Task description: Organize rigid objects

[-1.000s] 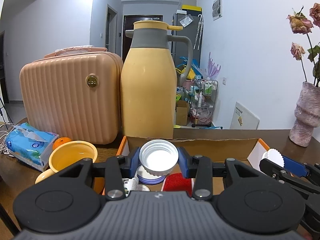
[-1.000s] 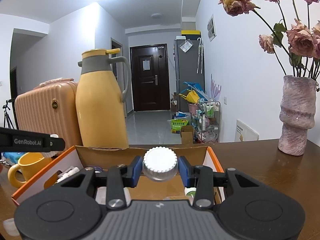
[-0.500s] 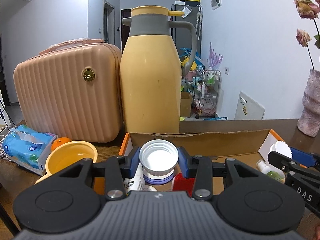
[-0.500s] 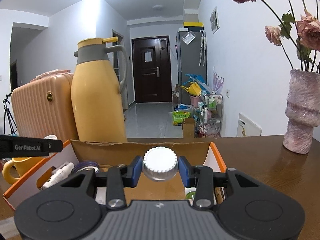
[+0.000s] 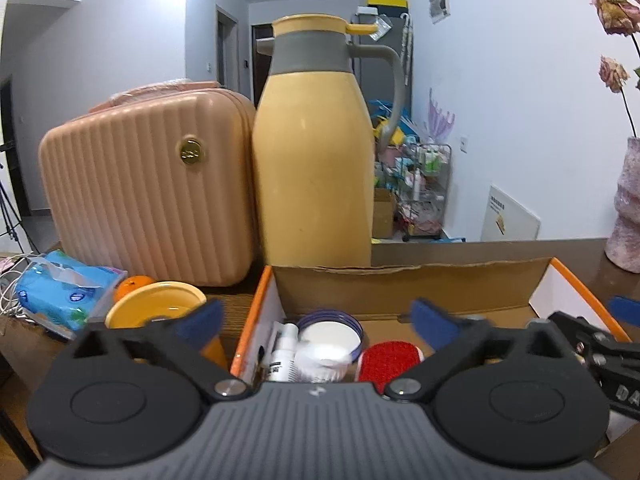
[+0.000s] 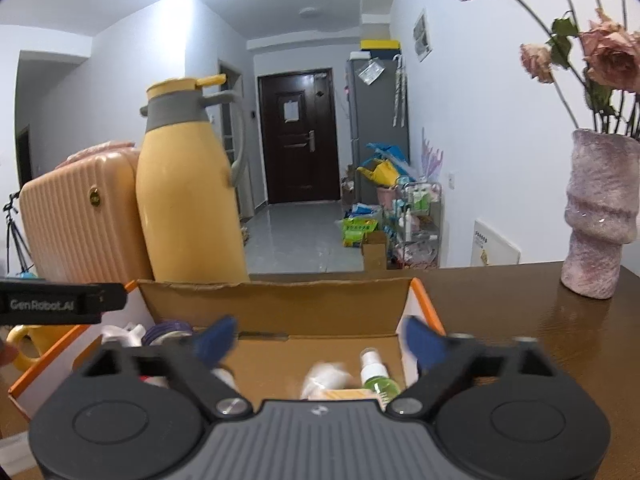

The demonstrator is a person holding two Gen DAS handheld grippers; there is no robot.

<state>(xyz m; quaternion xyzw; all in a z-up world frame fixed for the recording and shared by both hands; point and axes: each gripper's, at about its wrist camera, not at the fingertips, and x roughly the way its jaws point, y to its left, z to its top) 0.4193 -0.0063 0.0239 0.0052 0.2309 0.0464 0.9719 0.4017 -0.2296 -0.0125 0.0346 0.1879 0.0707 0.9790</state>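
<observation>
Both hand-held grippers hang over the open brown cardboard box with orange-edged white flaps [image 5: 408, 288], which sits on a dark wooden table [image 6: 520, 320]. The left gripper [image 5: 316, 320] is released, its 2 blue-padded fingers [image 5: 200, 322] spread wide with nothing between them. Below that gap, at the left end of the box, lie a white round jar [image 5: 324, 354], a round purple-rimmed tin with a white face [image 5: 330, 330] just behind it, a small white bottle with a printed label [image 5: 285, 350] touching the jar's left side, and a red oval object [image 5: 388, 360] to its right. The right gripper [image 6: 320, 340] is likewise released, its blue pads far apart and empty. Under it, at the right end of the box, a blurred white rounded object [image 6: 326, 376] lies beside a small green spray bottle with a clear cap [image 6: 376, 372]; whether they touch is unclear. Behind the box stand a tall yellow thermos jug with a grey collar and handle [image 5: 316, 160] and a ribbed peach hard-shell case [image 5: 148, 184], side by side. A yellow mug [image 5: 154, 310], an orange fruit [image 5: 134, 284] and a blue tissue pack [image 5: 60, 292] sit left of the box. A mottled pink vase of dried roses [image 6: 600, 216] stands well apart on the right.
</observation>
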